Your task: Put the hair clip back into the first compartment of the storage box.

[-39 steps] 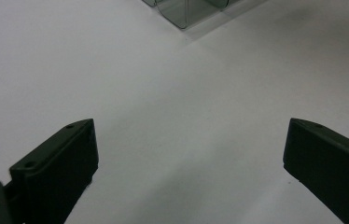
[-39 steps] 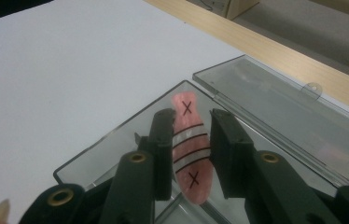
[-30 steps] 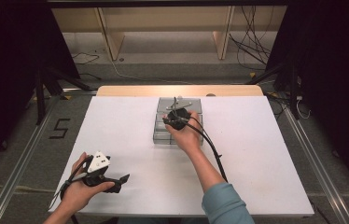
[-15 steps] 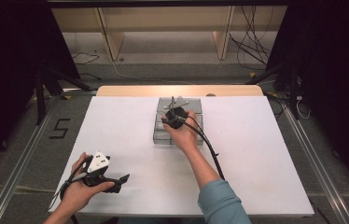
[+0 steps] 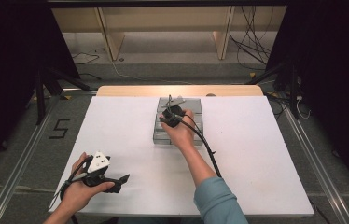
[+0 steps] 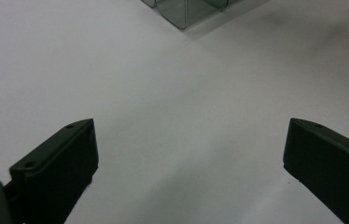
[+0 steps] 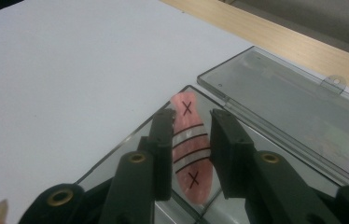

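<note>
Jaws of the right gripper [image 7: 189, 140] pinch a pink tag [image 7: 187, 149] across its long axis, over the clear box [image 5: 163, 133] near the worktop's [image 5: 116, 135] far edge; left gripper [image 6: 186, 158] jaws spread, well apart.

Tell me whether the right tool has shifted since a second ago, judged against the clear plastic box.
No. The right tool sits over the same far part of the clear plastic box as before.

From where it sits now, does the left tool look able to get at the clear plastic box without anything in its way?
Probably yes. The left tool rests open near the table's front edge, with bare white tabletop between it and the clear plastic box. The right tool, shut on a pink marked piece, crowds the box.
</note>
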A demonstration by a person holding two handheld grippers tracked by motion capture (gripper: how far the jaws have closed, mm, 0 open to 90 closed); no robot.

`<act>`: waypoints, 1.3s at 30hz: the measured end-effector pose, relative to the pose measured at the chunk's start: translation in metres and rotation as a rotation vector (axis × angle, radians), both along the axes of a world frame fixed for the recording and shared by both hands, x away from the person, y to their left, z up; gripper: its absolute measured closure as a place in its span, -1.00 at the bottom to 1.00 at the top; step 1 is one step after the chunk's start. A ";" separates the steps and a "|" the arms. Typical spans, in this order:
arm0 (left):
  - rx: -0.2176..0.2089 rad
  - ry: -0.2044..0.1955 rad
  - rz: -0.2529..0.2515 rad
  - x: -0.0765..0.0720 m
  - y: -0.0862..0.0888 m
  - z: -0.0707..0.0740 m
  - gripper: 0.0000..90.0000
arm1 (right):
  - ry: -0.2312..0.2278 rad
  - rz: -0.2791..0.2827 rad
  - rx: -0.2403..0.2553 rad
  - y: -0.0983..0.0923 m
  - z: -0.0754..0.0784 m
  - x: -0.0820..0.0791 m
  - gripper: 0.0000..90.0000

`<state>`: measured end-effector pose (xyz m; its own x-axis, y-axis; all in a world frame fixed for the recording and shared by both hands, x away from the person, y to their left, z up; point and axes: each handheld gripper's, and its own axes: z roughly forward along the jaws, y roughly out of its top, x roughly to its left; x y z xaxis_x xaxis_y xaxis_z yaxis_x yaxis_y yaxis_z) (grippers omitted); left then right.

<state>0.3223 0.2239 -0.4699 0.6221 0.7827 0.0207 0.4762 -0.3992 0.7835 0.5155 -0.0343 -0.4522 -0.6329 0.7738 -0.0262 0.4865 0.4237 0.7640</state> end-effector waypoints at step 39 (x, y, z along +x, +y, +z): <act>-0.001 -0.001 -0.002 0.000 0.000 0.000 -0.94 | 0.045 -0.019 -0.018 0.010 -0.006 0.012 0.58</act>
<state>0.3222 0.2240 -0.4698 0.6237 0.7814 0.0207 0.4746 -0.3995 0.7843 0.5273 -0.0239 -0.4580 -0.6190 0.7853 -0.0116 0.5285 0.4275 0.7334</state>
